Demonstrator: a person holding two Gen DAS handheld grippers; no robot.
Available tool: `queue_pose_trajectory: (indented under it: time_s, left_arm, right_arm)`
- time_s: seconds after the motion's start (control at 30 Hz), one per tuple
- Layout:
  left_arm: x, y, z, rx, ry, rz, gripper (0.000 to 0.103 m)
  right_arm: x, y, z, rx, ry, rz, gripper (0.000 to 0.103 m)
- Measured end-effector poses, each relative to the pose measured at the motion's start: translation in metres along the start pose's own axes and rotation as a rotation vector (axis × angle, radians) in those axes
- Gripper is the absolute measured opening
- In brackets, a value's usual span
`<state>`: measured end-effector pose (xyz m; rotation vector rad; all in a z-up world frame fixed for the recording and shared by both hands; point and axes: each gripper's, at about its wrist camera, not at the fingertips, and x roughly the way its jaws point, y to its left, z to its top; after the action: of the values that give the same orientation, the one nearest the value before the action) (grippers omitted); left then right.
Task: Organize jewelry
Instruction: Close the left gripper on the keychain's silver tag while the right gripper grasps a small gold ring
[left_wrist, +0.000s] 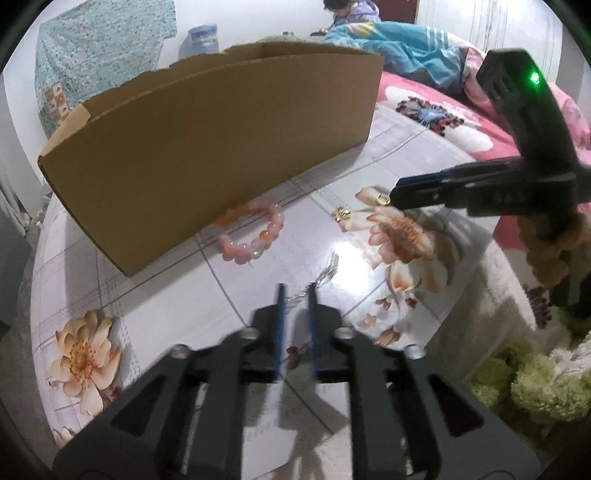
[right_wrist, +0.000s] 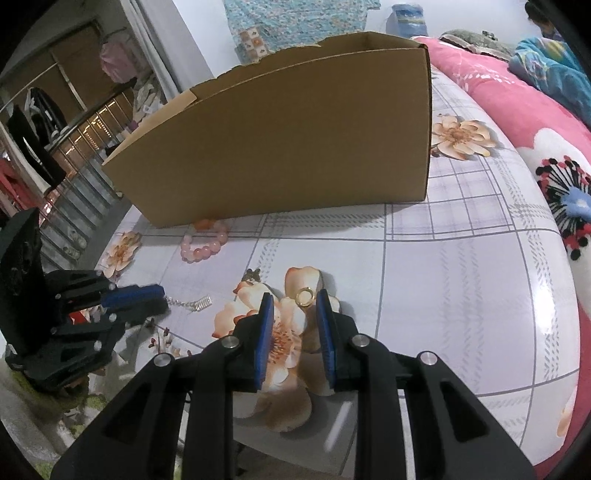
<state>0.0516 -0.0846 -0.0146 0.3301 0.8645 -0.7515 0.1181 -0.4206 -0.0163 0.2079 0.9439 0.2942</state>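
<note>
My left gripper (left_wrist: 296, 288) is open low over the flowered tablecloth. A thin silver chain (left_wrist: 328, 271) lies on the cloth, one end reaching in between the pads, which do not press on it. In the right wrist view the same chain (right_wrist: 194, 302) trails out from the left gripper (right_wrist: 164, 300). My right gripper (right_wrist: 294, 295) is open around a gold ring (right_wrist: 306, 296), which lies close to the right-hand pad. A pink bead bracelet (left_wrist: 255, 232) rests against the foot of the open cardboard box (left_wrist: 221, 147). A small gold ornament (left_wrist: 341, 213) lies between the bracelet and the ring (left_wrist: 383, 199).
The cardboard box (right_wrist: 295, 140) fills the back of the table (right_wrist: 461, 295). A bed with a pink flowered quilt (right_wrist: 517, 122) borders it on the right, and a person sits far behind it. Green fluffy fabric (left_wrist: 535, 387) lies at the table's near edge.
</note>
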Motion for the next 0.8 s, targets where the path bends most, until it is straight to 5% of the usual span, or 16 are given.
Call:
queue_pose_trajectory:
  time_s: [0.8]
  left_arm:
    - [0.019,-0.021,0.017,0.131,0.036,0.021,0.023]
  right_arm:
    - [0.0,0.0,-0.003,0.002,0.001,0.014,0.024]
